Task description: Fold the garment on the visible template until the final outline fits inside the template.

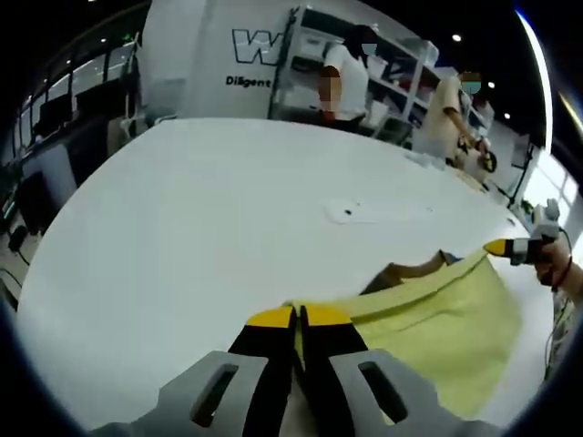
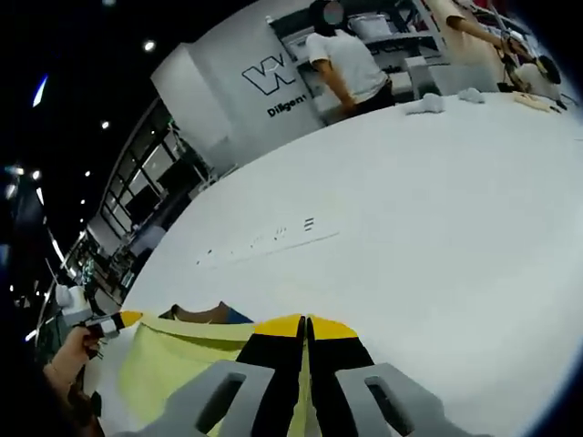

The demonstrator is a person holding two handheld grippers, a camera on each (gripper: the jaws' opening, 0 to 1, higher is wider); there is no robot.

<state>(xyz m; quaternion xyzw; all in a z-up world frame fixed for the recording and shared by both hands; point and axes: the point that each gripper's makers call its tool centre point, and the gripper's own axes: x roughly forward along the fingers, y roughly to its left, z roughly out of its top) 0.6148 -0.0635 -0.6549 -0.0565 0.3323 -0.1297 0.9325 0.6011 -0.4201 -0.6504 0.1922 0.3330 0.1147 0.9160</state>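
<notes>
Both grippers, the left gripper (image 1: 297, 316) and the right gripper (image 2: 304, 325), have their jaws pressed together on the top hem of the yellow garment (image 1: 446, 319), which hangs stretched between them above the white table (image 1: 228, 209).

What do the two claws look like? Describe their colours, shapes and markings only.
In the left gripper view, the left claw has two black jaws capped with yellow tips, set on grey mounts that each have a slotted hole. In the right gripper view, the right claw has the same build: black jaws, yellow tips, grey slotted mounts. No lettering shows on either claw.
</notes>
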